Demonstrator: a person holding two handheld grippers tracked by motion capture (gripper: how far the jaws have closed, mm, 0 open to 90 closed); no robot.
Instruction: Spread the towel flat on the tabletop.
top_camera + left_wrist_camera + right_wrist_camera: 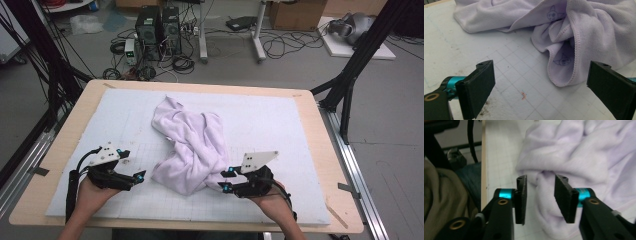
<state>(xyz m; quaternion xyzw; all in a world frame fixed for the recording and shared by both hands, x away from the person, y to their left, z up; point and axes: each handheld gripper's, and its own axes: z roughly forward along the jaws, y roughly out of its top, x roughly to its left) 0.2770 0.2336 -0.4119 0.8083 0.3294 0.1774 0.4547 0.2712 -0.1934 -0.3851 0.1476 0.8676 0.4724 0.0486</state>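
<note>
- One wooden tabletop point(320, 150) carries everything, with a pale gridded mat point(280, 125) covering most of it.
- One lilac towel point(192, 142) lies crumpled on the mat, running from near the middle down toward the near edge, well clear of both side edges; small cat faces are printed near its hem point(564, 75).
- Two grippers wait at the near edge. The left gripper point(139, 176) sits just left of the towel's lower end, jaws spread wide with nothing between them; in the left gripper view point(539, 85) the hem hangs ahead of the gap, untouched.
- The right gripper point(225, 180) sits at the towel's lower right; in the right gripper view point(540, 197) its jaws stand partly apart, and a fold of towel point(544, 190) lies in or just beyond the gap; I cannot tell whether the pads touch it.
- Risk, as I judge it: the cloth is bunched in layers, so a closing jaw may catch several folds at once or an inner fold instead of a corner.
- Pulling then would drag the whole heap rather than spread it.
</note>
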